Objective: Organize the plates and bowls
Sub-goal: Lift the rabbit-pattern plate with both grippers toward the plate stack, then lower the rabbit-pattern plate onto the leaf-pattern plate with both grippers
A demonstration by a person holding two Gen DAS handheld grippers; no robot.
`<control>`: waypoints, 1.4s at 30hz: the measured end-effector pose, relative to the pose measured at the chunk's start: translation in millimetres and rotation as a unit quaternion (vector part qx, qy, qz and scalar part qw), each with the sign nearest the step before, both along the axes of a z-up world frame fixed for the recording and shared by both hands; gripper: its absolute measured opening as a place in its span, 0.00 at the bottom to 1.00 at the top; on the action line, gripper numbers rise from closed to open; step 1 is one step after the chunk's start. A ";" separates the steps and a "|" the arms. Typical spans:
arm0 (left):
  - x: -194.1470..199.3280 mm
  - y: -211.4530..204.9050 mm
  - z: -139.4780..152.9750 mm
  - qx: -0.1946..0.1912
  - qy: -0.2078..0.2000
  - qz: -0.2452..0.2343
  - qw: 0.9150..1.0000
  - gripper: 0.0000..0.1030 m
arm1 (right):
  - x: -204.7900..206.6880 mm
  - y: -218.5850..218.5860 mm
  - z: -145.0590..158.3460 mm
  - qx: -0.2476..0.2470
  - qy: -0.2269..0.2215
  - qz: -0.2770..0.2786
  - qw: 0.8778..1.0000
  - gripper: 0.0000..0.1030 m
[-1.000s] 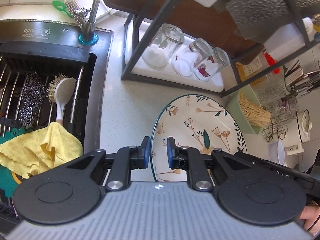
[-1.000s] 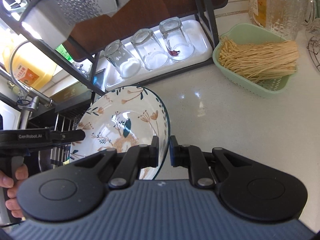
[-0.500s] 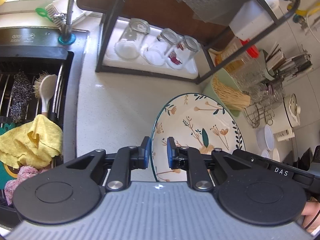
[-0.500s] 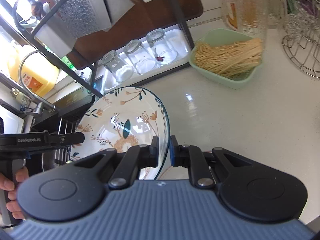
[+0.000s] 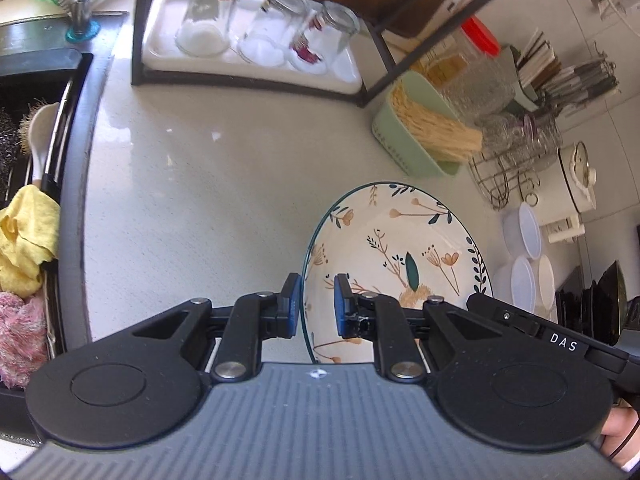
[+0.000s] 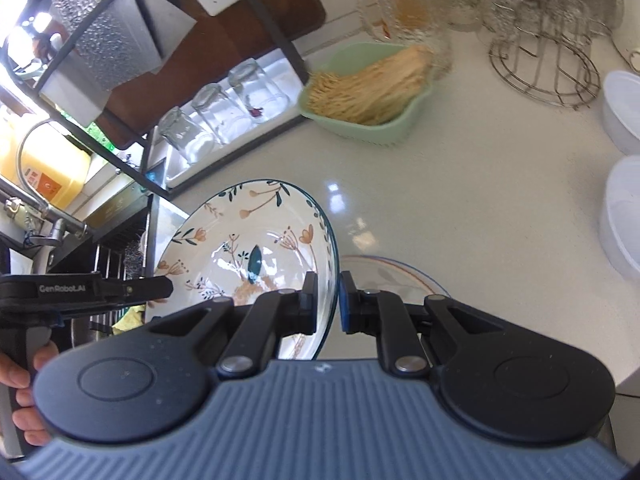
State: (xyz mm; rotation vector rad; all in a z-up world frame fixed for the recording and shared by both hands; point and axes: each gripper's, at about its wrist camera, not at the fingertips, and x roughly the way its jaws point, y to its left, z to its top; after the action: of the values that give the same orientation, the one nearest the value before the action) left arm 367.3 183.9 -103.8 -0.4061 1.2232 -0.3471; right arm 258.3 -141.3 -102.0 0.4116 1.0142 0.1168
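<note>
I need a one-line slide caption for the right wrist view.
Both grippers, right and left, clamp opposite rims of a floral bowl above the white counter.

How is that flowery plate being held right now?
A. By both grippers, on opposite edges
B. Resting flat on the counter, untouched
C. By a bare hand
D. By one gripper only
A: the left gripper and the right gripper each pinch the floral plate at opposite rims.

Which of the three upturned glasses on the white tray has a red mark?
The right-hand glass, nearest the green basket; the other two look plain and clear.
</note>
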 end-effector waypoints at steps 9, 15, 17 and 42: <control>-13.7 -33.1 -12.5 0.019 0.023 -0.016 0.999 0.18 | -25.1 -19.6 -22.8 -0.002 0.031 -0.018 0.999 0.13; -26.3 -57.8 -24.7 0.054 0.035 -0.029 0.998 0.18 | -33.2 -30.9 -31.8 -0.004 0.042 -0.030 0.999 0.13; -28.7 -63.7 -25.8 0.064 0.037 -0.034 0.997 0.18 | -34.7 -32.7 -33.2 -0.005 0.042 -0.027 0.999 0.13; -39.8 -80.1 -26.7 0.116 0.032 -0.036 0.992 0.18 | -44.7 -42.5 -40.1 0.015 0.018 -0.026 0.999 0.13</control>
State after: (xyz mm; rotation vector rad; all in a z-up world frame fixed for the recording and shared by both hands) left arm 327.5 103.7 -130.5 -0.1736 1.3265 -0.2509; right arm 213.6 -183.8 -142.1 0.4687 1.0374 0.0774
